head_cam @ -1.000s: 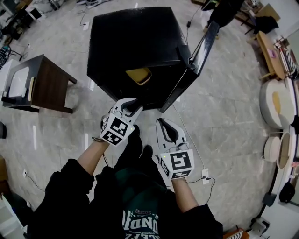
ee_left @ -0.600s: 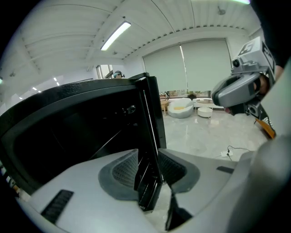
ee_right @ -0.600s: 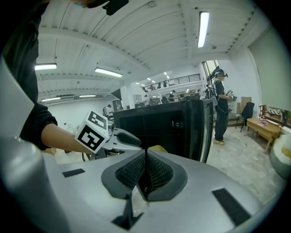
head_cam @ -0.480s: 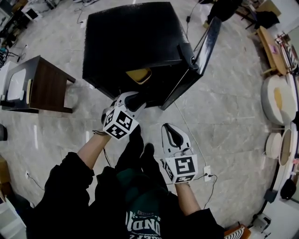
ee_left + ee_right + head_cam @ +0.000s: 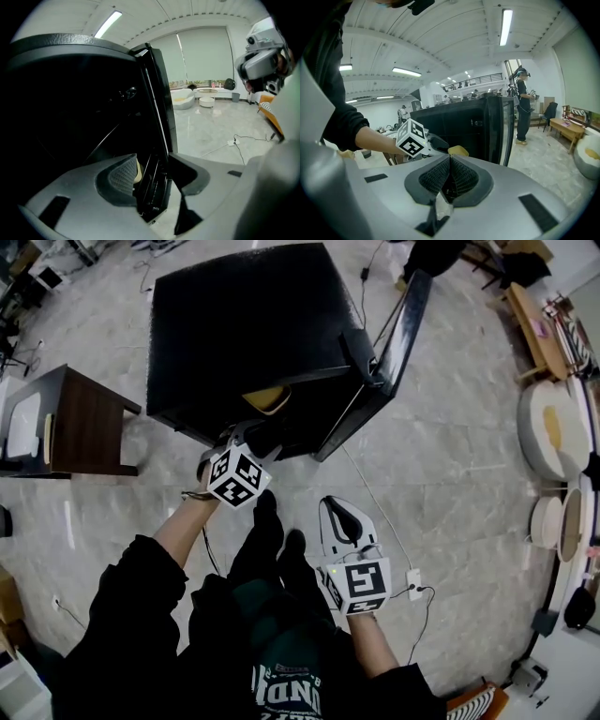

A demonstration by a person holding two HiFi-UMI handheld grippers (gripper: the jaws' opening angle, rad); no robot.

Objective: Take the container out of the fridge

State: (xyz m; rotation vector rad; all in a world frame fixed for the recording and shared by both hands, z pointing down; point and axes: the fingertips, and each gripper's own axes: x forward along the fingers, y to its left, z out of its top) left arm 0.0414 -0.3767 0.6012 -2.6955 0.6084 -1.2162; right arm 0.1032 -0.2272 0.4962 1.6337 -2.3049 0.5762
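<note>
Two grippers: left gripper [image 5: 154,172] jaws, just opened wide, grip nothing, yellow container [image 5: 267,399] apparently beside one pad inside fridge [image 5: 244,324]; right gripper [image 5: 450,177] closed, empty.

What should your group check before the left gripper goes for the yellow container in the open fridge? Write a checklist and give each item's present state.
1. The fridge door is open: ok.
2. The yellow container shows inside the fridge: ok.
3. The left gripper has its jaws apart: ok; they have just been opening, with nothing between them.
4. The left gripper is around the yellow container: not ok; it is short of it.
5. The right gripper is out of the way: ok; shut, empty, held back.
6. What the yellow container holds: cannot tell.
</note>
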